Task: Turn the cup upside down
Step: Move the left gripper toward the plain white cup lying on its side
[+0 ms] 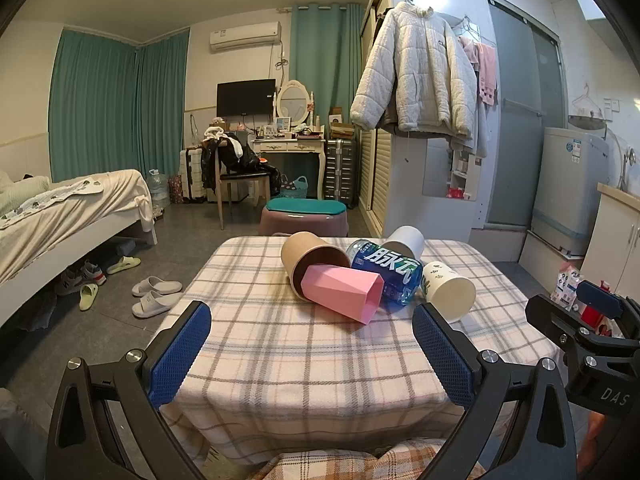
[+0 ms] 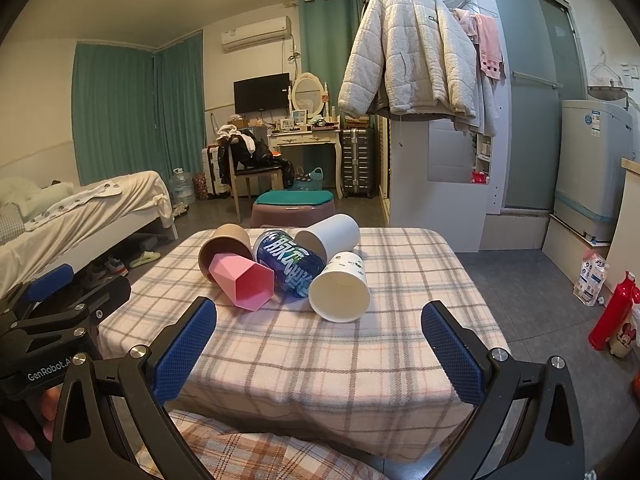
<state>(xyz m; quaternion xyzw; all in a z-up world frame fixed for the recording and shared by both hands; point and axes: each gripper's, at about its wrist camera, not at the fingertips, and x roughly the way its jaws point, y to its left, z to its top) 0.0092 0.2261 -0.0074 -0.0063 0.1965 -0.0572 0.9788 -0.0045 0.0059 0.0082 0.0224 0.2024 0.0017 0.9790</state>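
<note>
Several cups lie on their sides in a cluster on the plaid-clothed table (image 1: 280,360) (image 2: 360,360). A pink faceted cup (image 1: 342,294) (image 2: 246,282) lies with its base inside the mouth of a brown paper cup (image 1: 308,256) (image 2: 226,246). A white printed cup (image 1: 448,290) (image 2: 340,286) lies mouth towards me. A plain white cup (image 1: 406,242) (image 2: 330,236) lies behind. A blue bottle (image 1: 386,272) (image 2: 290,266) lies between them. My left gripper (image 1: 312,354) and right gripper (image 2: 320,354) are open and empty, near the table's front edge, short of the cups.
A pink stool with a teal cushion (image 1: 304,216) stands beyond the table. A bed (image 1: 68,208) is at the left, slippers (image 1: 154,294) on the floor. A red bottle (image 2: 614,312) and a pack (image 2: 592,280) stand on the floor at the right.
</note>
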